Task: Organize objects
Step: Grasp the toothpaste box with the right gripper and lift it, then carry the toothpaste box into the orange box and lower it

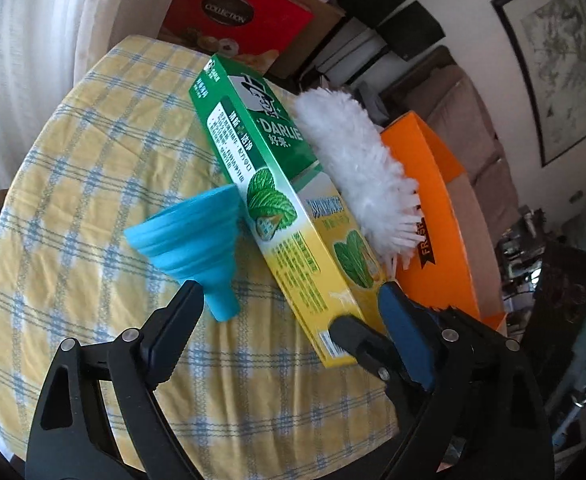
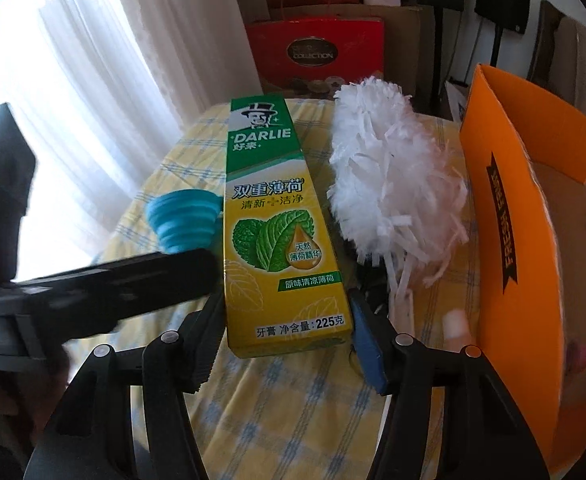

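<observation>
Toothpaste box [image 2: 285, 216], the green and yellow Darlie carton, is found between the fingers of the right gripper [image 2: 289, 334], near end seated between the jaws and long axis running straight away from the wrist, in line with the fingers. Both pads appear to touch the carton's side edges, so the right jaws are judged clenched on the toothpaste box, though the firmness of the hold cannot be confirmed. In the left wrist view the same carton is seen raised and tilted over the yellow checked tablecloth [image 1: 93, 208], which suggests it is lifted rather than resting flat. The left gripper [image 1: 289, 292] is held released, fingers wide apart, with nothing between them; its right finger lies just beside the carton's near end and the other gripper's finger. A blue collapsible funnel [image 1: 189, 236] lies on the cloth just left of the carton, spout toward the left gripper. A white duster [image 2: 389, 172] lies on the far side of the carton, between it and the orange cardboard box [image 2: 509, 216], which stands open at the table's right edge. The orange cardboard box is judged the likely destination; it lies to the right of the held carton, so the coming move would turn on a rightward carry over the duster, by the right hand.
</observation>
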Demonstrator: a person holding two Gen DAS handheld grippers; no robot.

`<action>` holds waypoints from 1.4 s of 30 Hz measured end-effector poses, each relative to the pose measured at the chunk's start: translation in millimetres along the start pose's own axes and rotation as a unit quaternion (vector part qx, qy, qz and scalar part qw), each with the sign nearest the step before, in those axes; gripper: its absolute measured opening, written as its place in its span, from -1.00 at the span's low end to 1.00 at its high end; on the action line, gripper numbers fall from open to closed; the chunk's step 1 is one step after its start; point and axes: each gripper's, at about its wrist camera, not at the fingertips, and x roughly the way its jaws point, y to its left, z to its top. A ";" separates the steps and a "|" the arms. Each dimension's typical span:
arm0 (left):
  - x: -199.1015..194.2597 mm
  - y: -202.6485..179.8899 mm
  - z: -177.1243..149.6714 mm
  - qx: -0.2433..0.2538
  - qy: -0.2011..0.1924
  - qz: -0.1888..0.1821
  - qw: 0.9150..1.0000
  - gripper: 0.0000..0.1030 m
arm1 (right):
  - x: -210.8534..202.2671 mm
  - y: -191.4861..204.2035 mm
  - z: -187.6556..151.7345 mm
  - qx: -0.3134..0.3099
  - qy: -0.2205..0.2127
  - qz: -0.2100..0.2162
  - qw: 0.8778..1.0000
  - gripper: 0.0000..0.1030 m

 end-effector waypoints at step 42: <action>16.3 -202.9 -3.9 0.129 0.020 -0.078 0.988 0.16 | -157.1 -81.6 -22.9 0.066 -0.118 -0.055 0.989 0.12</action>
